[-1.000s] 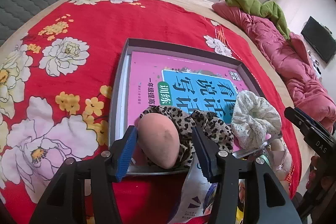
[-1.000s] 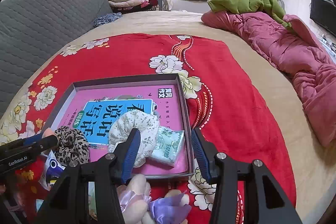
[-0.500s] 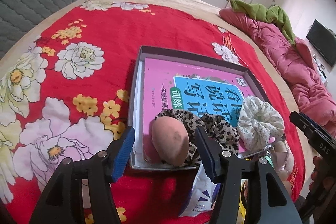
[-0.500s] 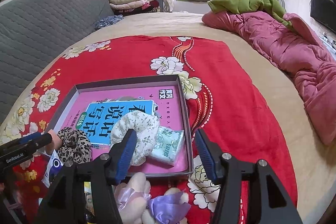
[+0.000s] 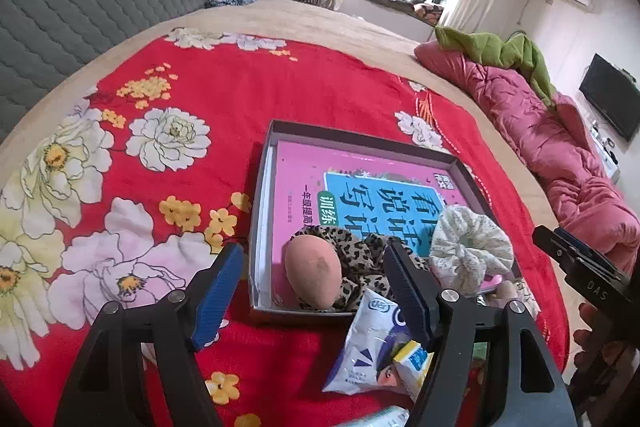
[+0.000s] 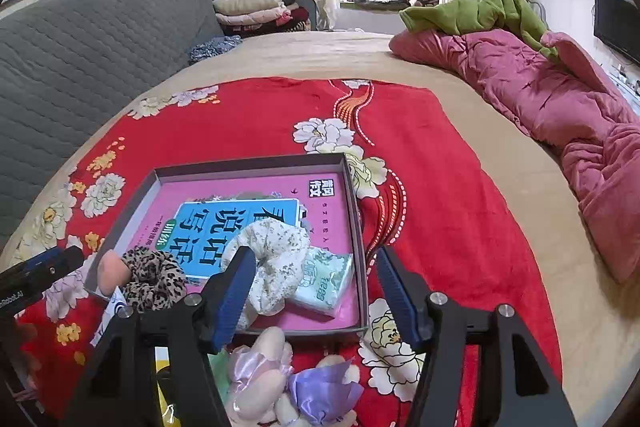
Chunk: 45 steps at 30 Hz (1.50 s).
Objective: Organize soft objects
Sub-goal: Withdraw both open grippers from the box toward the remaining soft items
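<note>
- Left gripper [image 5: 316, 291]: fingers spread, just been opening, nothing pinched; peach sponge [image 5: 313, 273] rests in the tray's [image 5: 360, 138] near-left corner against the leopard scrunchie [image 5: 360, 259].
- Right gripper [image 6: 316, 291]: fingers spread, just been opening, empty; floral scrunchie [image 6: 276, 251] and tissue pack [image 6: 326, 281] lie near the tray's near-right corner.

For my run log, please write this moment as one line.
left gripper: open, just released sponge in box | right gripper: open, empty, widening

We see both our grippers built alike: the left gripper [image 5: 314, 293] and right gripper [image 6: 316, 293] have black angular frames, ribbed blue pads [image 5: 218, 293] and silver screws [image 5: 447, 294]; white lettering marks their sides.
</note>
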Each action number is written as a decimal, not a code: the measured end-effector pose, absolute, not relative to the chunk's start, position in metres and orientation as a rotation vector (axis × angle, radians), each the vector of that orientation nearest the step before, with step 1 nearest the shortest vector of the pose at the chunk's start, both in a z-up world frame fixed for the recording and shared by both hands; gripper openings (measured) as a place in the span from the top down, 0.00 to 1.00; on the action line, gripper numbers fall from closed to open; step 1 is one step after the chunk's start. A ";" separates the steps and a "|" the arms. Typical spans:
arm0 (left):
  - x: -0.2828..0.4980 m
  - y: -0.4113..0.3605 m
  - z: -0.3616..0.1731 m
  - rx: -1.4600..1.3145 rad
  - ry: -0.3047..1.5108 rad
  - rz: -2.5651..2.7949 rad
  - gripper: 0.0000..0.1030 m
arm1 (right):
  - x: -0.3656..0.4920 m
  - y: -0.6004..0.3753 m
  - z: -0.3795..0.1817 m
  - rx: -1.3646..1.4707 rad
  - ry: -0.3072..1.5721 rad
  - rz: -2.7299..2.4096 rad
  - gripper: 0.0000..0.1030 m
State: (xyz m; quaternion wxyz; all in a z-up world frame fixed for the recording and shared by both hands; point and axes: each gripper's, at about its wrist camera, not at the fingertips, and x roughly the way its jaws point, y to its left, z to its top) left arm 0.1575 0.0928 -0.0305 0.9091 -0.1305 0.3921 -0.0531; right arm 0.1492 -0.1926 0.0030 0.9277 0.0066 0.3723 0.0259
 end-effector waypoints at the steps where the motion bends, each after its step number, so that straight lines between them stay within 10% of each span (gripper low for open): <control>1: 0.155 0.093 -0.028 -0.268 0.804 -0.108 0.27 | 0.148 -0.193 0.004 0.016 0.759 0.052 0.37; 45: 0.056 0.052 0.081 -0.211 0.667 -0.084 0.27 | 0.071 -0.218 0.096 0.057 0.555 0.116 0.30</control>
